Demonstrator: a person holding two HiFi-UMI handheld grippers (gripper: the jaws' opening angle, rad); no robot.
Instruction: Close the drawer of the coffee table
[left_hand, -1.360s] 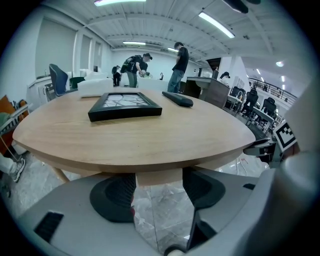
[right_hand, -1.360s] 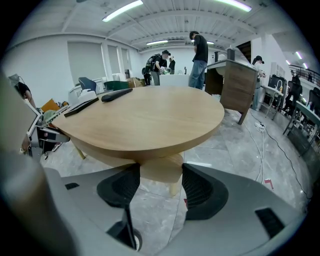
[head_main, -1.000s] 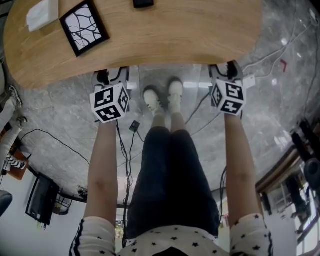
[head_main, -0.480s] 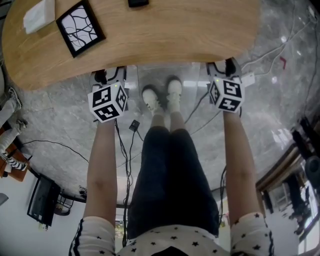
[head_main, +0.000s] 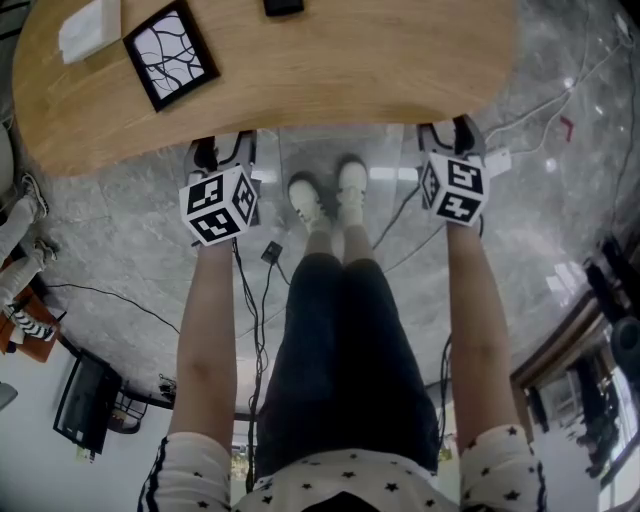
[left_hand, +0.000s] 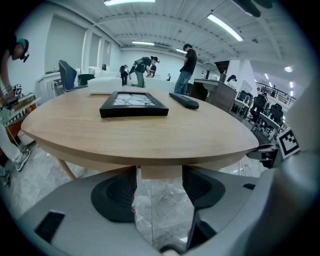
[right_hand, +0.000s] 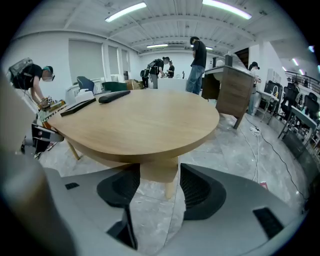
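The coffee table (head_main: 330, 70) fills the top of the head view, its oval wooden top curving from upper left to upper right. The drawer shows only as a pale wooden panel (left_hand: 160, 173) tucked just under the near rim, low in the centre of both gripper views. The left gripper (head_main: 222, 160) and the right gripper (head_main: 450, 140) both reach under that rim, left and right of centre. Each has its jaws spread wide, with the panel showing in the gap; I cannot tell whether the pads touch it. A black-framed picture (head_main: 170, 55) lies on the top at upper left, with a white block (head_main: 88, 28) beside it and a black remote (head_main: 285, 7) at the top edge. Below the rim, the person's shoes (head_main: 325, 195) stand between the grippers on a grey marble floor (head_main: 120, 250) strewn with cables (head_main: 262, 270).
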